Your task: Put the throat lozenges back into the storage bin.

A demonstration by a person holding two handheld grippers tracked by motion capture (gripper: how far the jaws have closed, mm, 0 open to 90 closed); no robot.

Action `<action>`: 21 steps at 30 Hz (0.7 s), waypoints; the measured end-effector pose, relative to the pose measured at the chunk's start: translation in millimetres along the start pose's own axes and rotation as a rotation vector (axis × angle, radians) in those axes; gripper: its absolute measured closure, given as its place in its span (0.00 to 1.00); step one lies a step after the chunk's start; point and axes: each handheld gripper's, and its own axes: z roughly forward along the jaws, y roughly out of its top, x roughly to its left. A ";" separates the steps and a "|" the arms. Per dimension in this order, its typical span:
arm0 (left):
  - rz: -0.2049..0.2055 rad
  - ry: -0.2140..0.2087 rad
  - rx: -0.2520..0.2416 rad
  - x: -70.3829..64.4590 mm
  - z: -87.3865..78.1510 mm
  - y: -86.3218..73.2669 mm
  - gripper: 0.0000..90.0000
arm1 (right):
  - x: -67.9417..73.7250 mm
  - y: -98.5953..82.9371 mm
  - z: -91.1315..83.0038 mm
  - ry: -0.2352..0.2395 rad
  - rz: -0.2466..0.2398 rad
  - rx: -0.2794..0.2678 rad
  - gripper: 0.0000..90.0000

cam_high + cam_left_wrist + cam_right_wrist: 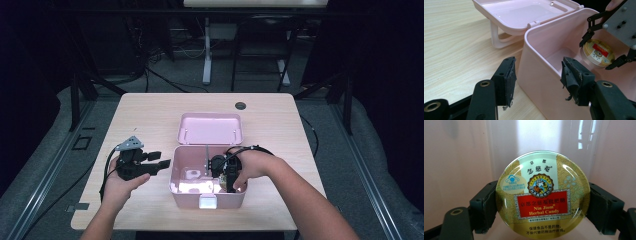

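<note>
Your right gripper (pixel 541 202) is clamped on the round candy tin (pixel 543 195), which sits squarely between its jaws, down inside the pink box (pixel 182 197). The tin's lid reads "Nin Jiom Herbal Candy" on a red panel. Your right hand (pixel 252 165) reaches into the box from above. Your left gripper (pixel 537 75) rests just beside the box wall, jaws apart.

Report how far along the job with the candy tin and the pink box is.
Done: the pink box stands open, its lid flipped back on the table. In hand: the right gripper grips the round candy tin by its edges, down inside the box. The left gripper waits open beside the box wall. Left, probably: release the tin, withdraw, then close the lid.
</note>
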 end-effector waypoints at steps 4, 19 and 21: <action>-0.002 -0.004 0.001 0.1 1.0 -0.4 0.50 | -0.2 -1.4 3.9 0.001 -0.003 0.006 0.22; -0.001 -0.001 0.000 -0.3 1.8 -0.7 0.50 | -1.0 -1.4 10.0 0.006 -0.006 0.001 0.22; -0.002 -0.001 0.000 -0.1 1.7 -0.6 0.50 | -0.8 -1.1 11.5 0.006 -0.005 0.000 0.22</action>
